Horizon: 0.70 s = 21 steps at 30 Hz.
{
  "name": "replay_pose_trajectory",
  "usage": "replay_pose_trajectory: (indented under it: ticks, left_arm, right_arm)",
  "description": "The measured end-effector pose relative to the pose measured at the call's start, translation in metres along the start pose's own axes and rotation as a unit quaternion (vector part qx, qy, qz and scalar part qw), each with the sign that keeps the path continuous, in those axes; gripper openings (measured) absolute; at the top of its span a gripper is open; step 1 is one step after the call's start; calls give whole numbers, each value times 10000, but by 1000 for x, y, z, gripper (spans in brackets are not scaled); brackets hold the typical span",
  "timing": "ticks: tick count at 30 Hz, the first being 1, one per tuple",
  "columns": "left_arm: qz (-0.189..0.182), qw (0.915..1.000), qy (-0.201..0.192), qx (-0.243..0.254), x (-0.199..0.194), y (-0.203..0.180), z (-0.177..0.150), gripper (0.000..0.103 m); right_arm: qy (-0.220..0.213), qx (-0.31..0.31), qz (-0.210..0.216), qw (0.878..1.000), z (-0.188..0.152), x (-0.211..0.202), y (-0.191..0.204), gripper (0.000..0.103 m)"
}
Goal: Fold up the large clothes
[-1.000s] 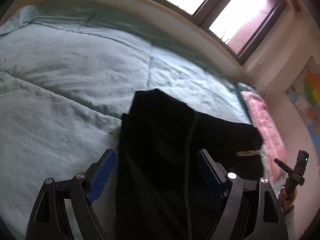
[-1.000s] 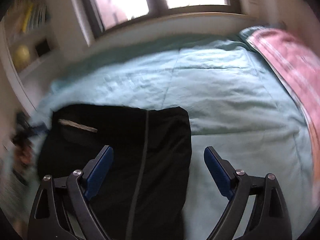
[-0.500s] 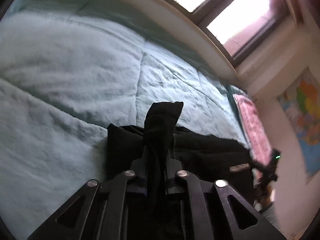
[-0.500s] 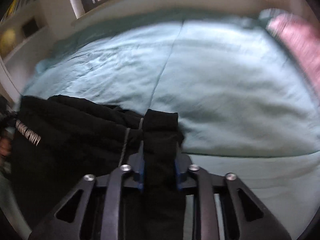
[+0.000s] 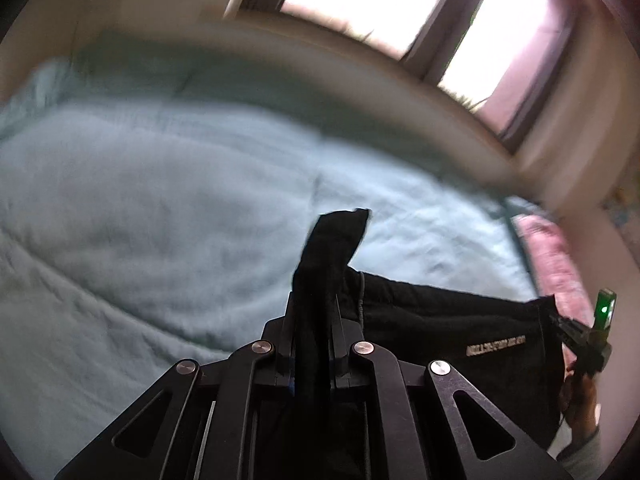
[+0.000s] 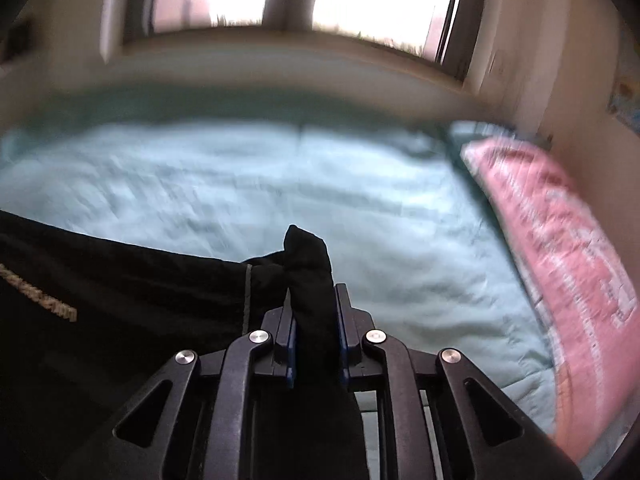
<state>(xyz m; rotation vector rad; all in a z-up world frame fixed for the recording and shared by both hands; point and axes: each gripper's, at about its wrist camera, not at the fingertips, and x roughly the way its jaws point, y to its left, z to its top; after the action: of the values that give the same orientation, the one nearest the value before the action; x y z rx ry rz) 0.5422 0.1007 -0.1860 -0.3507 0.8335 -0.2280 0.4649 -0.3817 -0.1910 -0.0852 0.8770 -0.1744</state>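
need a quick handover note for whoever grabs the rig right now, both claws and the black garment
Left claw: shut on a bunched corner of the black garment.
Right claw: shut on the garment's other corner.
Garment: stretched between the two claws and held up over the teal bedspread; its printed label faces the left camera. A pink pillow lies at the right side of the bed.
Done: both corners gripped.
Left: likely carry the held edge across to make the fold, lay it flat, release, then smooth.
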Motion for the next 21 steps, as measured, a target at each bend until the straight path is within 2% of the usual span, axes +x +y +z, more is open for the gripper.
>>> replay_pose_trajectory:
  ticks: [2,4,6,9,11,14,16,18,20,21]
  left_arm:
    - [161,9984,465,-286,43,22,-13,11]
    - [68,9941,866,-650,77,46,-32,18]
    - [-319,9886,987,-1090,92,66,-43,19]
    - [-933,9753,1026,-1719,95,89,-46,22]
    - [-1162,9709,967,-1858,91,94,-46,22]
    - [-1352,9681,853,-1928,69,100,-46,28]
    - [-1210,9724,758,-1846,46,100,-43,46]
    - [-1002,9774,711,-1717,17,97,-38,49]
    - [-1488,9739,650,-1584,-19,82,-38,49]
    - [-1703,9741,522,-1396,-42,65,-41,50]
  right_arm:
    - [598,-53,-21,9982,-15,46,16,17]
    - [1161,-106,56,9932,-40,91,29,21]
    - [1230,-4,139,9923,-53,103,29,24]
    - [1226,265,317,9916,-57,106,19,29]
    - [1319,448,429,9893,-60,111,13,41]
    - [1126,888,878,9858,-65,96,-10,43]
    - [759,1156,1324,9815,-69,66,-28,43]
    - [368,1234,1733,9764,-70,27,-38,43]
    - [214,1284,2028,9705,-71,-11,-45,48]
    - [217,1357,2295,9636,-72,-33,-48,48]
